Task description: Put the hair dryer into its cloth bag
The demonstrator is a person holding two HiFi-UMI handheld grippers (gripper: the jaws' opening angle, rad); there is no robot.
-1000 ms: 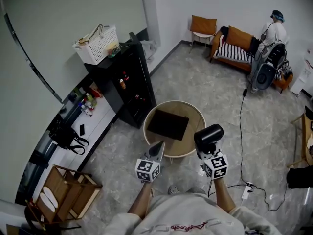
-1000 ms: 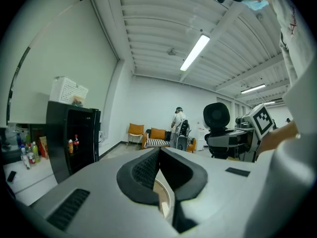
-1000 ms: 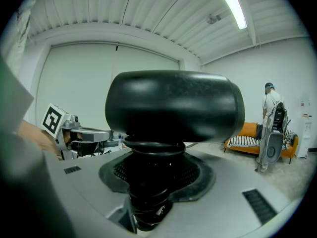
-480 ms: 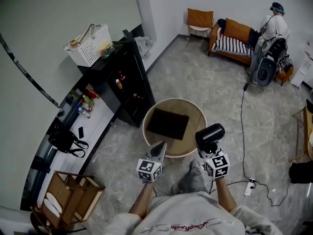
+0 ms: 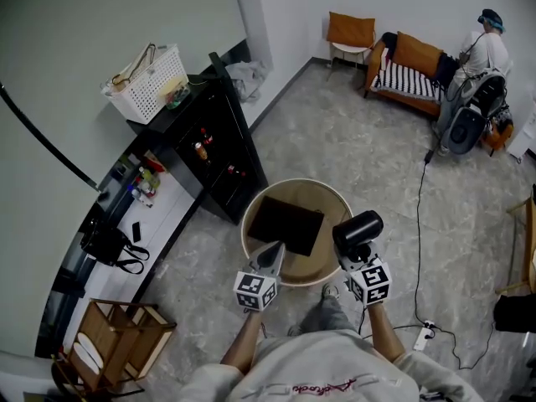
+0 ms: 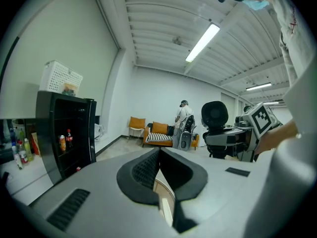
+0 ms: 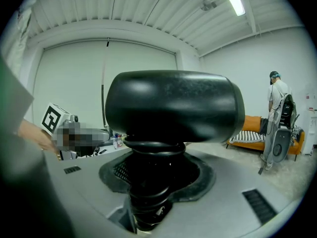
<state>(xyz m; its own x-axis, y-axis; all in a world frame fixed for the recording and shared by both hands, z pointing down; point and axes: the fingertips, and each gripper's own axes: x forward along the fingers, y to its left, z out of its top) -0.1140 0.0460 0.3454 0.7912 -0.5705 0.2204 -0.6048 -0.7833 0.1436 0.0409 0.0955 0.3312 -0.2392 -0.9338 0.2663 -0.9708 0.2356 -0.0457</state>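
Hair dryer [image 7: 173, 108] sits upright in my right gripper [image 5: 356, 256]: the jaws are half spread and clamped on its ribbed black handle, and the fat black barrel lies crosswise above them, filling most of the right gripper view. From the head view the dryer hangs in the air over the 4 o'clock edge of the round, pale wooden surface [image 5: 335, 195], not touching it. On that surface lies the cloth bag [image 5: 286, 223], a dark flat rectangle, at 9 o'clock from the dryer and apart from it. My left gripper [image 6: 159, 157] is clenched tight with nothing between its jaws, the two tips meeting in a thin seam; it hovers over the near rim of the surface with the bag at about 12 o'clock just beyond its tip. The two grippers are side by side, both pointing away from me and slightly downward. At 10 o'clock from the round surface stands a black cabinet [image 5: 213, 141] with bottles on its open shelves and a white basket [image 5: 146, 82] on top. Far off at 1 o'clock an orange sofa [image 5: 410, 65] stands against the wall, and a person [image 5: 486, 48] stands beside it.
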